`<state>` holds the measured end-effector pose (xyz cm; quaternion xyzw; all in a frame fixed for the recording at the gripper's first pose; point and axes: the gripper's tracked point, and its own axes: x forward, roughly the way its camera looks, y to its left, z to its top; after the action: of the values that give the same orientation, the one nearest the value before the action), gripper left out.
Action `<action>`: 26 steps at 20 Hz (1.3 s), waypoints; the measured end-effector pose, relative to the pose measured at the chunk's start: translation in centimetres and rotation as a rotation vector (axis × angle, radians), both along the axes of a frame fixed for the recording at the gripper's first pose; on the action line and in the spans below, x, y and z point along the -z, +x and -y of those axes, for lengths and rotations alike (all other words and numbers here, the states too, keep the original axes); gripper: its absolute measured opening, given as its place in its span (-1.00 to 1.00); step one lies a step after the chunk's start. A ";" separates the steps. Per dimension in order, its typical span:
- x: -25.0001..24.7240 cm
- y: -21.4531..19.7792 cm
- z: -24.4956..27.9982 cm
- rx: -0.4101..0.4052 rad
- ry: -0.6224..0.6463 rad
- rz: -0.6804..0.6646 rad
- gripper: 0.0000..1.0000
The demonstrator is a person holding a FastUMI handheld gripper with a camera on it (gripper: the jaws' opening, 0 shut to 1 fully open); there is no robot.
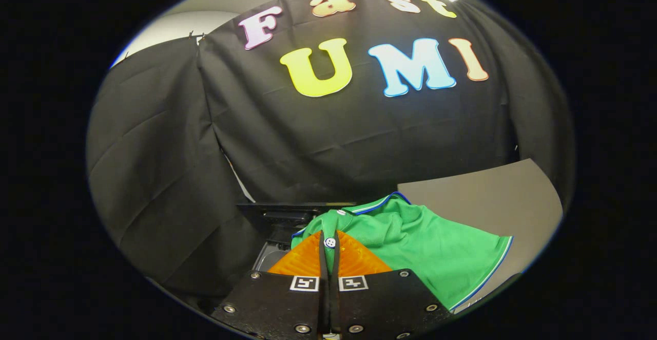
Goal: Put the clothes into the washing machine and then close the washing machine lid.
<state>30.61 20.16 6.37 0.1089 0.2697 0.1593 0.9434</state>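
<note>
Gripper view shows your gripper (329, 245) nearly closed, pinching the button placket of the green shirt (421, 247) with blue-white trim, which drapes over a grey table (487, 201).

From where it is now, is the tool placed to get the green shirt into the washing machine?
Probably yes. The tool is shut on the green shirt, and the dark washing machine sits just ahead with nothing between; whether its lid is open is hard to tell.

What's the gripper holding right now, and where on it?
The gripper is shut on the green shirt, pinching its buttoned collar placket.
</note>
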 end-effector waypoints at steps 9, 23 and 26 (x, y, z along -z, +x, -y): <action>2.8 -0.5 -6.8 -0.055 -0.022 -0.020 -1.00; 11.2 -0.6 -14.6 -0.114 -0.057 -0.102 -1.00; 13.8 -0.3 -15.0 -0.093 -0.084 -0.130 -1.00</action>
<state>30.30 35.11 -7.40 0.0666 0.3417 0.1841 0.9192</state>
